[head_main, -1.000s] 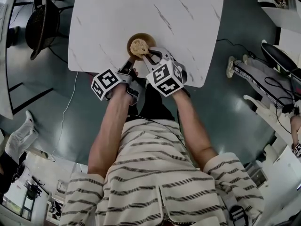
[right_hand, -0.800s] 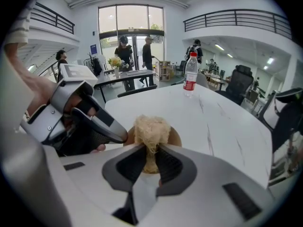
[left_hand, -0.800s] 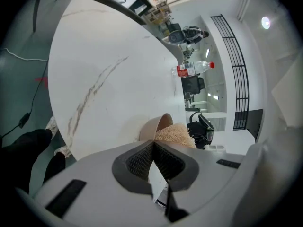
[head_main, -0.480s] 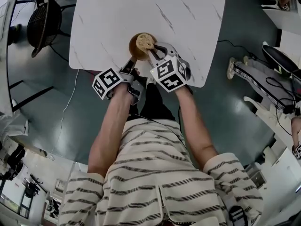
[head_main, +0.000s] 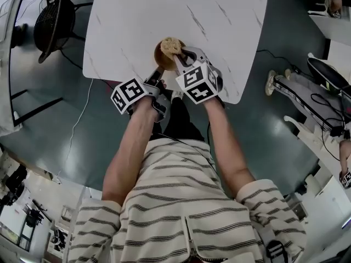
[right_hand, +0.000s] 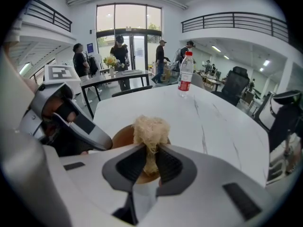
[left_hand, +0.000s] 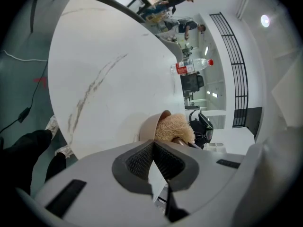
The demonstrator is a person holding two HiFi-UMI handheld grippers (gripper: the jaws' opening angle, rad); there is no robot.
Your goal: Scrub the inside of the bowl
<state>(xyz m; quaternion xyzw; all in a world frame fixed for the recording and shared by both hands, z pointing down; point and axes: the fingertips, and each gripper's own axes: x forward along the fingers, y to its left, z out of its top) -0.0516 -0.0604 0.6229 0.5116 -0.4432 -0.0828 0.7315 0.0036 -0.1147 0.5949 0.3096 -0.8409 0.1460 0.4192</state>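
The right gripper [head_main: 179, 57] is pinching the scrubber [right_hand: 150, 126] inside the bowl [head_main: 158, 55] while the closed left gripper [head_main: 156, 73] is sitting at its rim; scrubbing looks underway, not finished.

Bowl [head_main: 160, 58] on table [head_main: 164, 15], near its front edge, close to the person. Scrubber [head_main: 171, 46] in the bowl, toward the far side, pinched between the jaws of right gripper [head_main: 180, 56], which comes in from the bowl's right-front. Left gripper [head_main: 156, 74] at the bowl's near-left rim, tips right at it. Bottle [right_hand: 185, 74] upright at the table's far end, well apart from the bowl. Chair [head_main: 52, 18] on the floor, left of the table.
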